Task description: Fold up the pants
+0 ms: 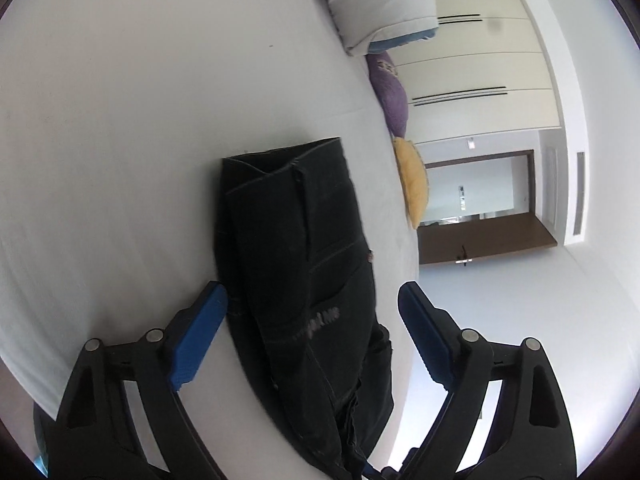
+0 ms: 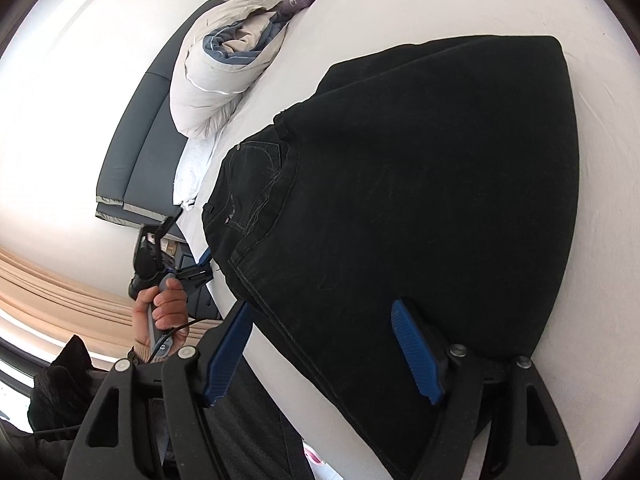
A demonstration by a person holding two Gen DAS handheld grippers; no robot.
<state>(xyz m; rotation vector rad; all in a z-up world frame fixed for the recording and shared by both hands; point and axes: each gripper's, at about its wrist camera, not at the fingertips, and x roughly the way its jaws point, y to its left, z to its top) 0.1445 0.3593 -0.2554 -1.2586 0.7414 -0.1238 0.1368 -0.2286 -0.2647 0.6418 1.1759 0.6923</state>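
Black pants [image 1: 296, 240] lie folded into a thick stack on the white bed sheet [image 1: 120, 120]. In the left wrist view my left gripper [image 1: 312, 312] is open, its blue pads [image 1: 200, 340] apart on either side of the stack's near end without pressing on it. In the right wrist view the pants [image 2: 420, 180] fill the middle, pocket and waistband showing on the left. My right gripper [image 2: 320, 336] is open over the near hem; one pad [image 2: 412, 348] lies over the cloth, the other hangs past the bed's edge. A hand [image 2: 168, 304] holds the left gripper [image 2: 202, 266] beside the waistband.
A rolled grey-white duvet [image 1: 380, 4] lies at the bed's head next to a purple cushion [image 1: 392, 92] and a yellow cushion [image 1: 414, 184]. Behind them stand white wardrobe doors and a brown door [image 1: 480, 240]. A dark blue headboard [image 2: 136, 140] and beige curtains show on the left.
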